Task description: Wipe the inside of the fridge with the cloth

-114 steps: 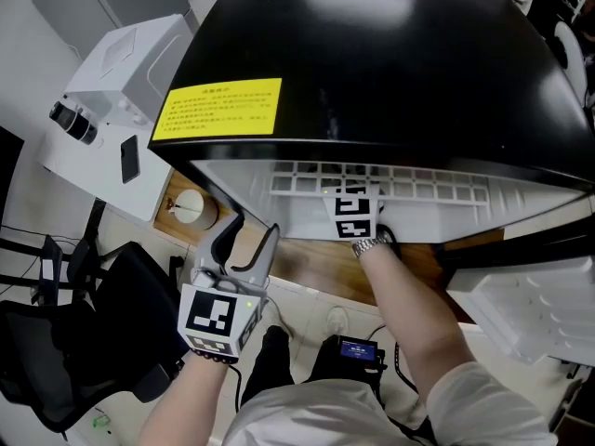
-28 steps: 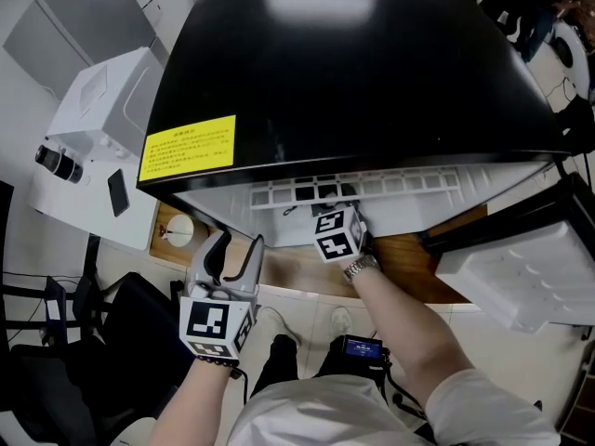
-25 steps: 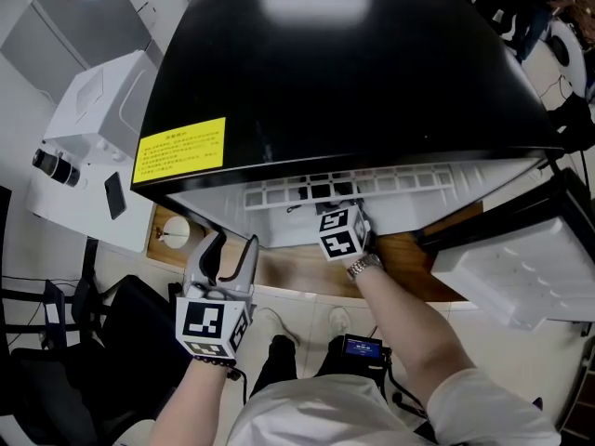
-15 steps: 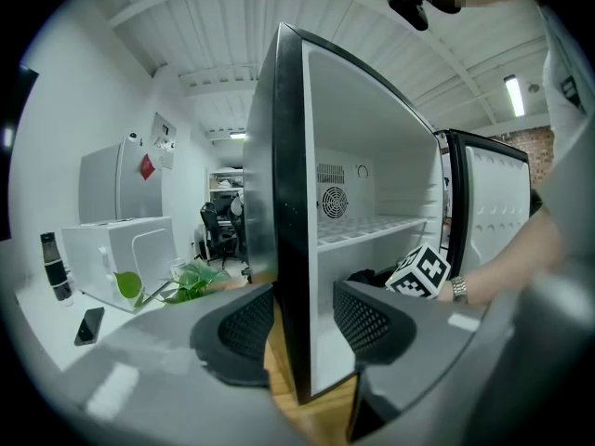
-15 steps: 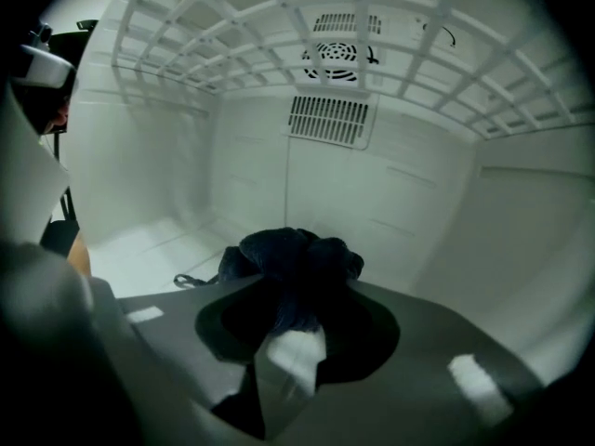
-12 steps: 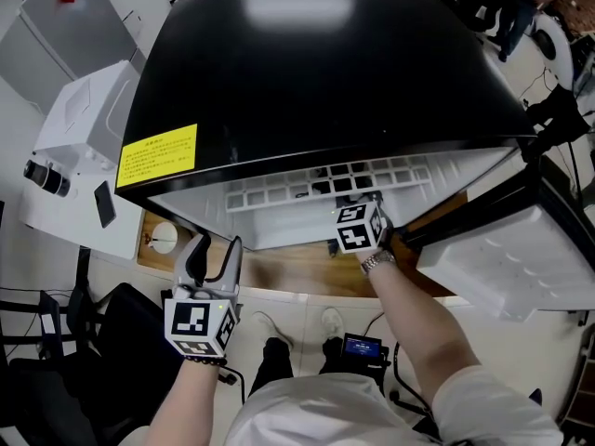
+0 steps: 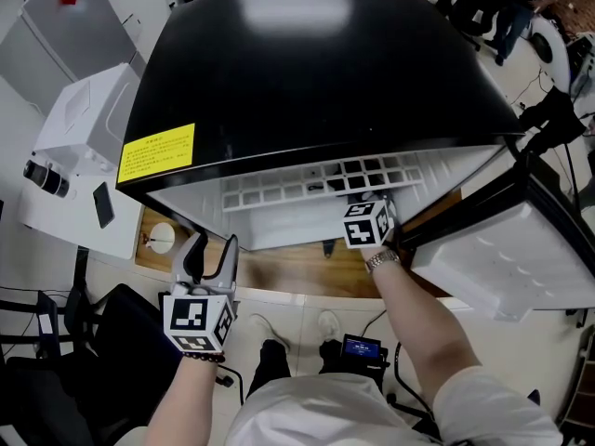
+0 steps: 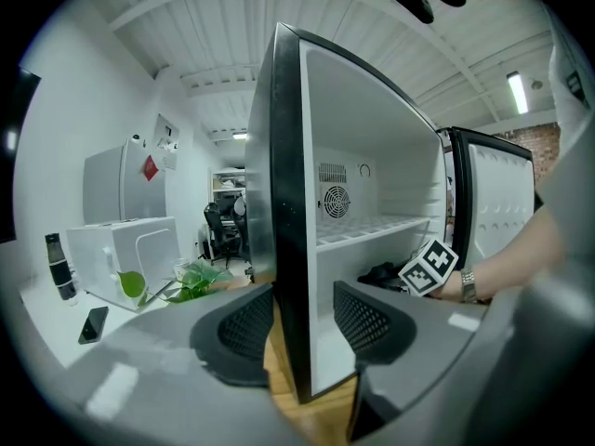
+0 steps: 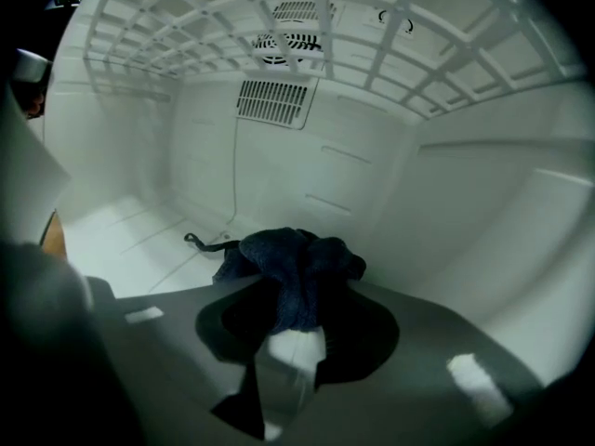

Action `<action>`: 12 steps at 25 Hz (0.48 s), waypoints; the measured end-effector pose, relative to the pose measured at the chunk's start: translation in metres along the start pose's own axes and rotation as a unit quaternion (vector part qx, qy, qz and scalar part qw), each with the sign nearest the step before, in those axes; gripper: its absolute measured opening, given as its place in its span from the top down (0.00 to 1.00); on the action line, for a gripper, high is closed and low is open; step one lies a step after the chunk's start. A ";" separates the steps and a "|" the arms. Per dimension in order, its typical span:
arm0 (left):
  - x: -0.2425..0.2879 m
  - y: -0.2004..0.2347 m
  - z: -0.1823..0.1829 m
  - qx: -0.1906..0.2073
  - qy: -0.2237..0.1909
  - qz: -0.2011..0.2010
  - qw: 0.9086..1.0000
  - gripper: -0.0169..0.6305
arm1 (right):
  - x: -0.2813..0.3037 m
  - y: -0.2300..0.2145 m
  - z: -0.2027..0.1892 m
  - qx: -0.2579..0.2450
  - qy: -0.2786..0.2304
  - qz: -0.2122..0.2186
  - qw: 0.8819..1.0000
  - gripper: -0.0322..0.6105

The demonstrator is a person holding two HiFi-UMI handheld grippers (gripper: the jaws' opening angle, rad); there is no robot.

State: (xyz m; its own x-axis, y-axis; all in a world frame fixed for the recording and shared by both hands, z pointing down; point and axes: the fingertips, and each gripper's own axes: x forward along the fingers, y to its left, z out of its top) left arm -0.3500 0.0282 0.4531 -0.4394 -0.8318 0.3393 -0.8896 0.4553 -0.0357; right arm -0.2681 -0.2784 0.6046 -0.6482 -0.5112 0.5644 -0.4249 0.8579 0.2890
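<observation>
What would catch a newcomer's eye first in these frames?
The big glossy black fridge with its yellow label fills the head view, its door swung open at right. Inside the white compartment, the right gripper is shut on a bunched dark blue cloth. The left gripper hangs outside by the fridge's left front edge, fingers apart and empty.

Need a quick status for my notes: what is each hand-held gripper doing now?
Left hand-held gripper: open, holding nothing.
Right hand-held gripper: shut on the crumpled dark blue cloth.
</observation>
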 end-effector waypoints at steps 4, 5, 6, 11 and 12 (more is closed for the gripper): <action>0.001 0.000 0.000 0.002 0.004 0.007 1.000 0.67 | -0.003 -0.003 0.001 0.002 0.002 -0.013 1.000 0.76; 0.001 0.000 0.000 0.001 0.005 0.009 1.000 0.67 | -0.005 -0.004 0.002 0.005 -0.002 -0.015 1.000 0.76; 0.001 0.000 0.000 0.001 0.005 0.010 1.000 0.67 | -0.008 -0.005 0.005 0.007 -0.009 -0.016 1.000 0.76; 0.001 0.000 0.000 -0.003 0.005 0.011 1.000 0.67 | -0.030 0.004 0.028 0.030 -0.062 0.007 0.998 0.76; 0.002 0.000 0.000 -0.004 0.005 0.011 1.000 0.67 | -0.036 0.009 0.035 0.033 -0.076 0.017 0.996 0.76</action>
State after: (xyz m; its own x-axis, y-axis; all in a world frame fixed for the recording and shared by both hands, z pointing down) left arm -0.3507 0.0267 0.4532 -0.4572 -0.8187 0.3473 -0.8789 0.4757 -0.0357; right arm -0.2705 -0.2540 0.5602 -0.7486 -0.4885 0.4483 -0.4391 0.8719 0.2168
